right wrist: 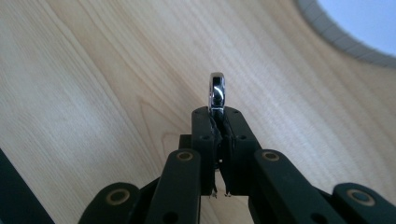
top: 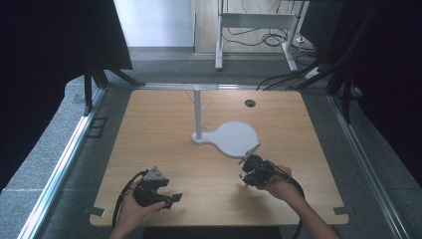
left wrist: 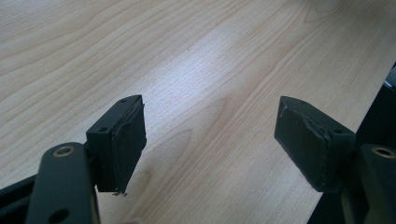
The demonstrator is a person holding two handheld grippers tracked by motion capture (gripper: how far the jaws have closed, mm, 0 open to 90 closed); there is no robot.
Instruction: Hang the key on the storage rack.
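A small shiny metal ring [right wrist: 216, 91] stands edge-on between the tips of my right gripper [right wrist: 217, 116], which is shut on its lower part. The ring's top sticks up above the jaws, just over the wooden table. In the high view my right gripper [top: 247, 160] sits at the near edge of a white stand's round base [top: 234, 138]. The stand's post [top: 197, 112] with short side pegs rises at the base's left end. My left gripper [top: 171, 199] rests near the table's front edge. Its jaws stand wide open over bare wood [left wrist: 210, 135], with nothing between them.
The wooden table [top: 159, 134] has a dark round hole [top: 250, 103] at the back right. A curved edge of the white base [right wrist: 345, 44] shows at the upper right of the right gripper view. Dark curtains flank the table, and cables lie on the floor behind it.
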